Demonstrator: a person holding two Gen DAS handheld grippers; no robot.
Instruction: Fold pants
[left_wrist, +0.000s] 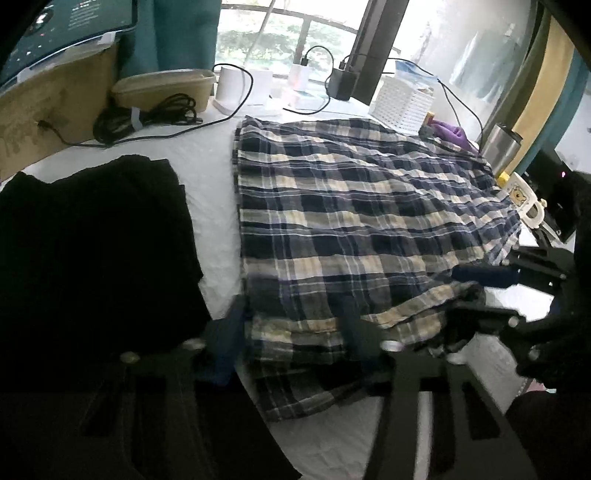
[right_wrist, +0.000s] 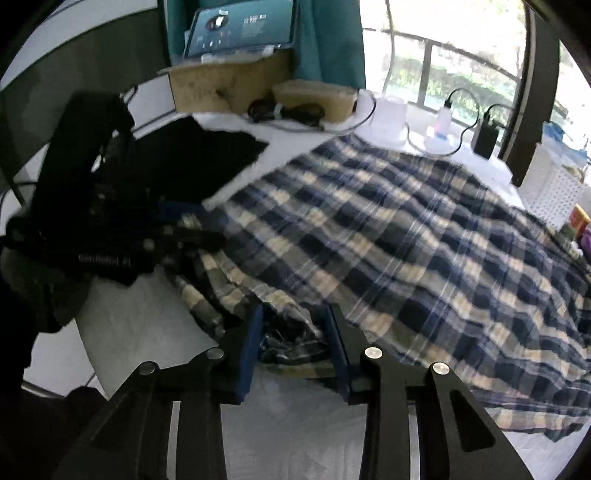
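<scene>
Both hand-held grippers (left_wrist: 291, 332) (right_wrist: 295, 339) straddle the rumpled plaid pants (left_wrist: 351, 206) hem.

Folded black garment (left_wrist: 92, 240) left on white desk (left_wrist: 214, 177); behind, coiled black cable (left_wrist: 147, 114), cardboard box (left_wrist: 48, 110), steel tumbler (left_wrist: 502, 147), white basket (left_wrist: 402, 103).

The pants (left_wrist: 351, 221) were soft, crinkly checked cloth lying on a smooth white sheet (left_wrist: 210, 166), the dark clothes (left_wrist: 92, 240) beside them looked matt black, the box (left_wrist: 48, 110) was rough brown cardboard, and the cup (left_wrist: 502, 147) was shiny metal.
</scene>
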